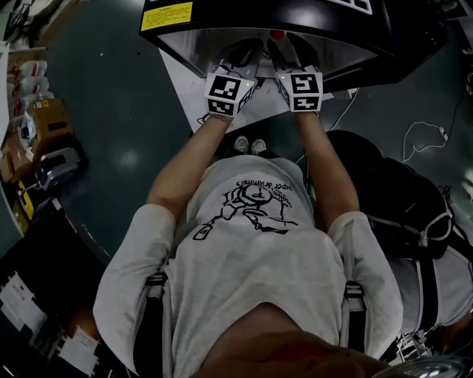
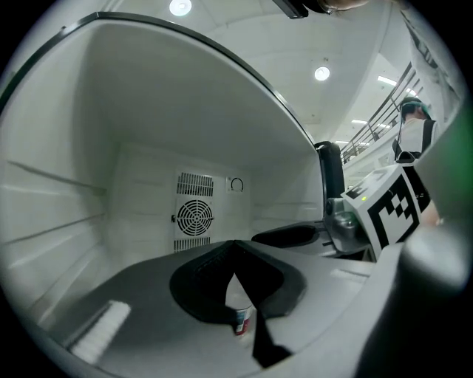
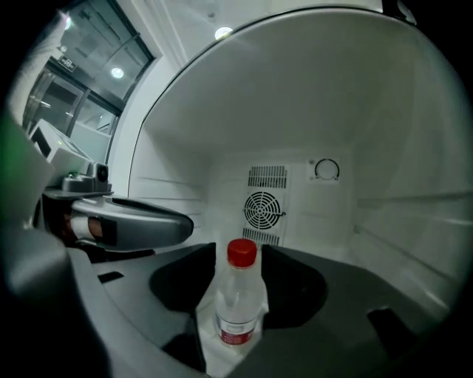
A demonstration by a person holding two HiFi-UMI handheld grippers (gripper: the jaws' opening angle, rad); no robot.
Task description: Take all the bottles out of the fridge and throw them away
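A clear plastic bottle (image 3: 238,299) with a red cap and a red label stands upright on the white fridge floor (image 3: 222,358). It is between the spread jaws of my right gripper (image 3: 236,256), and the pads do not touch it. In the head view a red cap (image 1: 276,35) shows just inside the fridge, with my right gripper (image 1: 294,52) reaching in beside it. My left gripper (image 2: 235,247) is shut and empty inside the fridge. Low behind its jaws shows part of a labelled bottle (image 2: 242,316); I cannot tell whether it is the same one.
The fridge is a black cabinet (image 1: 310,15) with a white inside, a round fan grille (image 3: 264,209) on its back wall and ribbed side walls (image 2: 52,199). The two grippers sit close side by side. A black bag (image 1: 399,199) lies on the floor at the right.
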